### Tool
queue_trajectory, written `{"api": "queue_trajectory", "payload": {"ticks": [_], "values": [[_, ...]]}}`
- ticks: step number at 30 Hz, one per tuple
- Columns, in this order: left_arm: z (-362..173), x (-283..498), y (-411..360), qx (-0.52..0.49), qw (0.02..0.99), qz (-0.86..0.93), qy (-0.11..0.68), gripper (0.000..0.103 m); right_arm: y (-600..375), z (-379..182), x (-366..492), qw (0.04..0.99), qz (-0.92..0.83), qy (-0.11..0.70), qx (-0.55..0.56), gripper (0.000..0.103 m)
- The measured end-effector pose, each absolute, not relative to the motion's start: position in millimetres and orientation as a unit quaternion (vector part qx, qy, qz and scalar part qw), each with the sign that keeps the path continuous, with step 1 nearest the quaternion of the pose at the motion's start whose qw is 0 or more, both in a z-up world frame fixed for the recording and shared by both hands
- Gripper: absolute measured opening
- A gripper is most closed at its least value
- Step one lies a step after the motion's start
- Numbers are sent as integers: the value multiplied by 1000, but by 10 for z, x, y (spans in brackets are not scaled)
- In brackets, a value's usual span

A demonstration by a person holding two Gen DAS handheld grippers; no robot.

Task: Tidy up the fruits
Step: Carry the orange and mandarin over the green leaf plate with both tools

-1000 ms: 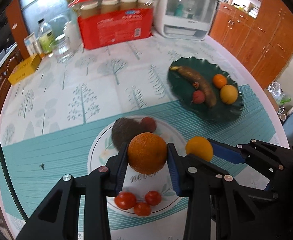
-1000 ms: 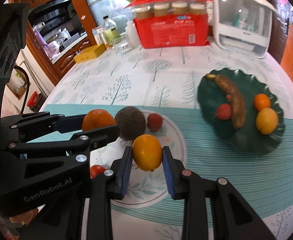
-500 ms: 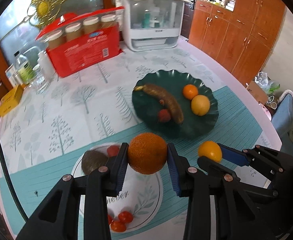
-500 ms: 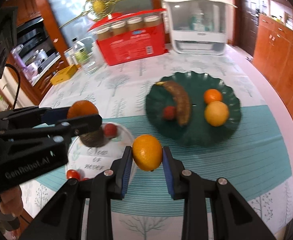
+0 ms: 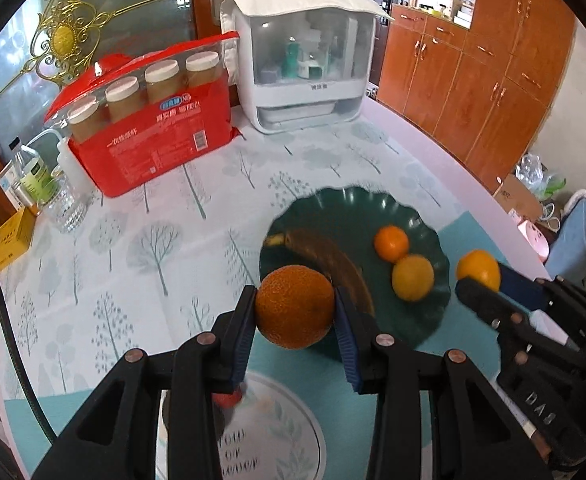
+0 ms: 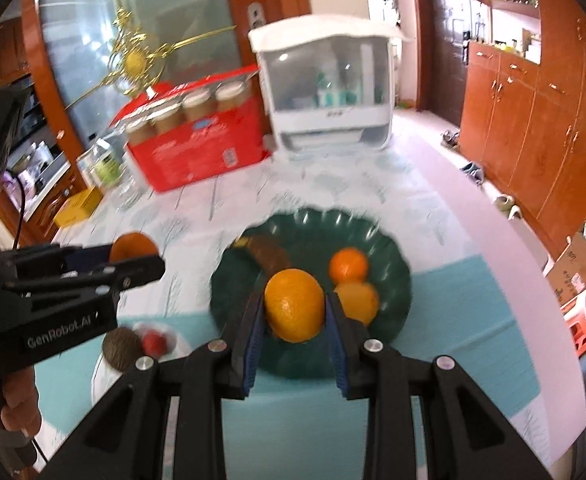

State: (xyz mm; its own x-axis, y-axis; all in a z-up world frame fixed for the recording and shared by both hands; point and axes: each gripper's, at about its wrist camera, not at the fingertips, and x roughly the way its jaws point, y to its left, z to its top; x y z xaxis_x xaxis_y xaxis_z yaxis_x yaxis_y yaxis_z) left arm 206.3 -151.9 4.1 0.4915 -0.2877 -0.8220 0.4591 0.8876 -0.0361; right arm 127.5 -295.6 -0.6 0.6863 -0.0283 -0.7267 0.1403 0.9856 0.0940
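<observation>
The left gripper (image 5: 295,312) is clamped on a dark orange (image 5: 295,306), its blue pads pressed to both sides, held in the air over the near-left rim of the green plate (image 5: 425,322). The right gripper (image 6: 292,314) grips a paler orange (image 6: 294,305) the same way, raised above the near part of that plate. On the plate lie a brown banana (image 5: 325,254), a small orange (image 5: 391,243) and a yellow fruit (image 5: 412,277) — the last two touching, toward the plate's right side. Nearer the cameras sits a white plate (image 6: 100,376) on the teal mat (image 6: 445,344), holding a brown fuzzy fruit (image 6: 122,347) and a red one (image 6: 154,342) just beside it. At the table's far end stand a red box (image 5: 161,142) of jars and a white cabinet (image 5: 305,76) — well apart from the fruit.
</observation>
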Motion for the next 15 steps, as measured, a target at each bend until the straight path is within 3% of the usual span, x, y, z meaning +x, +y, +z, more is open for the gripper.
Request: {"api": "queue_trajectory", "payload": {"ticks": [15], "values": [[-840, 2710, -1860, 93, 821, -206, 524, 36, -3114, -628, 2154, 888, -48, 454, 57, 30]]}}
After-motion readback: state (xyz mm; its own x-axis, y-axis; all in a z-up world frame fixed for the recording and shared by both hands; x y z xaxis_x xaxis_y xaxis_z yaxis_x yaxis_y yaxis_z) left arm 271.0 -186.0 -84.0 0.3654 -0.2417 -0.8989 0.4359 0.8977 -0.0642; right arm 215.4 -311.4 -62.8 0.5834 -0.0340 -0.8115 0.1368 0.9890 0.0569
